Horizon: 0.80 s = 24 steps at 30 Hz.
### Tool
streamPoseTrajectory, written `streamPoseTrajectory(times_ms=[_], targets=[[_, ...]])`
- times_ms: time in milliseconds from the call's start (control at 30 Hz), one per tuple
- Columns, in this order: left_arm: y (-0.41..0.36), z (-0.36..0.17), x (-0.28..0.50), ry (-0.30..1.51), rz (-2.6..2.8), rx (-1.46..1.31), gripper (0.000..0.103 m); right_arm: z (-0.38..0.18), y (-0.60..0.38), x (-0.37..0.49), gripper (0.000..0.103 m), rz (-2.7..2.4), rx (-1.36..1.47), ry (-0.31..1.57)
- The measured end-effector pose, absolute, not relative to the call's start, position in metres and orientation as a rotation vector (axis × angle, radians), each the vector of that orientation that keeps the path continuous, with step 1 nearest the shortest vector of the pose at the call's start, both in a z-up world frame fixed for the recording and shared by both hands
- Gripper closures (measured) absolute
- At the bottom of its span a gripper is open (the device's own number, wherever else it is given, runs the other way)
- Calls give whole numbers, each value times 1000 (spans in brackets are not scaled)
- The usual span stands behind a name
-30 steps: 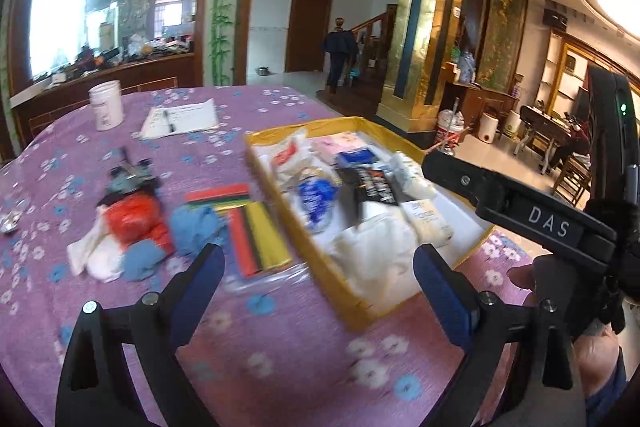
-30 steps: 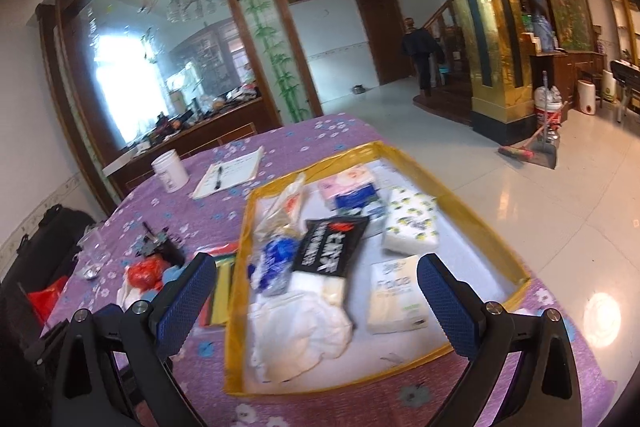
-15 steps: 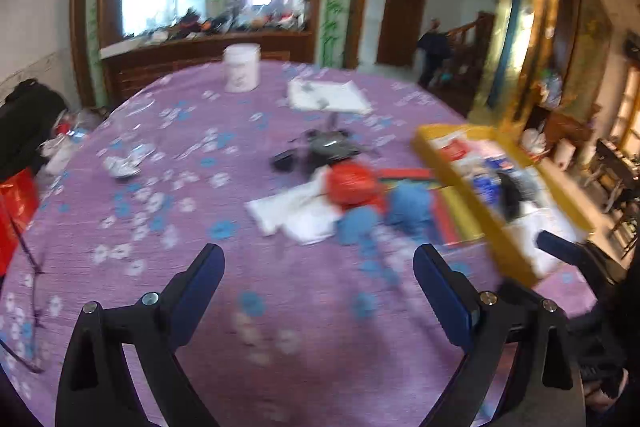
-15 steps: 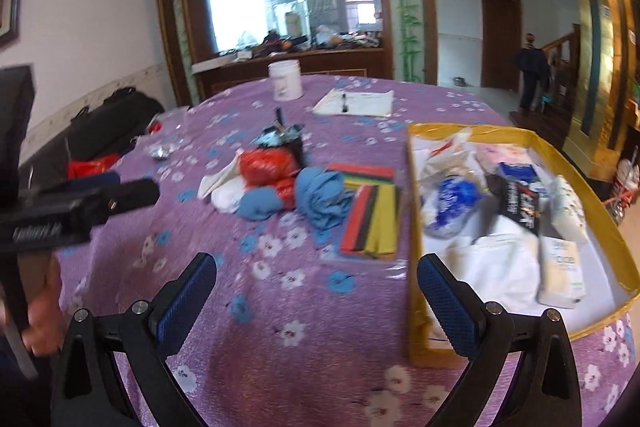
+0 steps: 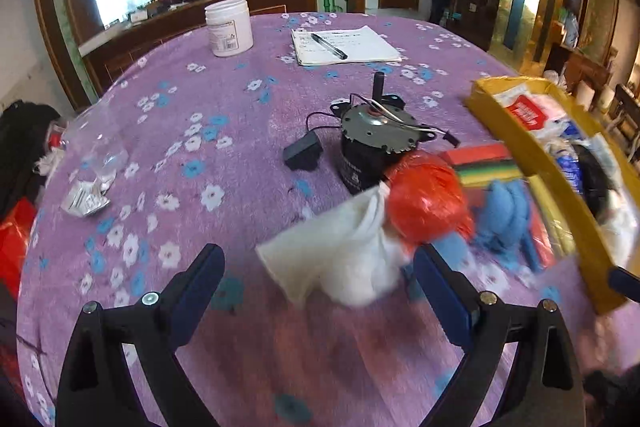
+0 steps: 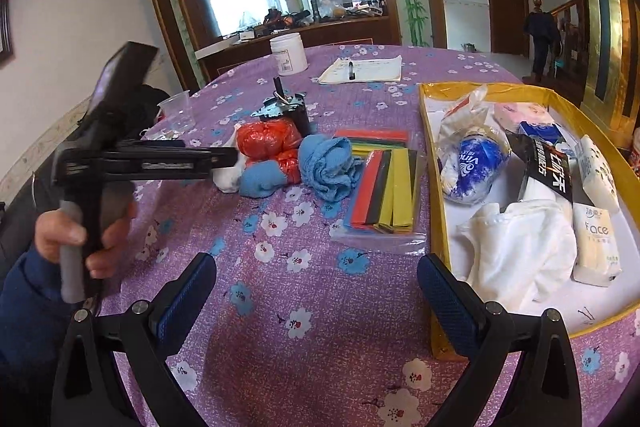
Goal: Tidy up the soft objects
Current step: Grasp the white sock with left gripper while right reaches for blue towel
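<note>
Left tool [image 5: 316,275], jaws apart, has closed on the white cloth [image 5: 340,259] at lower centre frame (aiming to grab it for the yellow tray [image 6: 436,227]); right tool [image 6: 316,291] hovers spread, empty.

A white jar [image 5: 229,27], a notepad [image 5: 344,45] with pen [image 5: 329,46], and a motor [image 5: 370,143] on the purple tablecloth [image 5: 208,131]

Motion blur smears the white cloth [image 5: 340,259], and the yellow tray [image 5: 560,187] runs off-frame.
</note>
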<state>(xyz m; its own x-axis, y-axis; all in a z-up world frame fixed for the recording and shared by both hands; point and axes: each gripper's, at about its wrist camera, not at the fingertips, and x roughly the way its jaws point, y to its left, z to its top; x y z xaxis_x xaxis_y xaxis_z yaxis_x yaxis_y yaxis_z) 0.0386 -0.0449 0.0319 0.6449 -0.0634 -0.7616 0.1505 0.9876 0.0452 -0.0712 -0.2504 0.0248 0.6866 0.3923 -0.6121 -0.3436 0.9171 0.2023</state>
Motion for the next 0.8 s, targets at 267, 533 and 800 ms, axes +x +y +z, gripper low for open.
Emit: streamPoseTrajectory(times_ms=[267,533,800], targets=[[-32,15,32,942,-117,21,91,26,-252,-72,1,415,84,699],[-14,17,-54,904,-165,-106,91,29,-247,-74,1,398,54,689],[-25,12,-51,908,-141,-43,91,57,-225,-36,2,308,-34,697]])
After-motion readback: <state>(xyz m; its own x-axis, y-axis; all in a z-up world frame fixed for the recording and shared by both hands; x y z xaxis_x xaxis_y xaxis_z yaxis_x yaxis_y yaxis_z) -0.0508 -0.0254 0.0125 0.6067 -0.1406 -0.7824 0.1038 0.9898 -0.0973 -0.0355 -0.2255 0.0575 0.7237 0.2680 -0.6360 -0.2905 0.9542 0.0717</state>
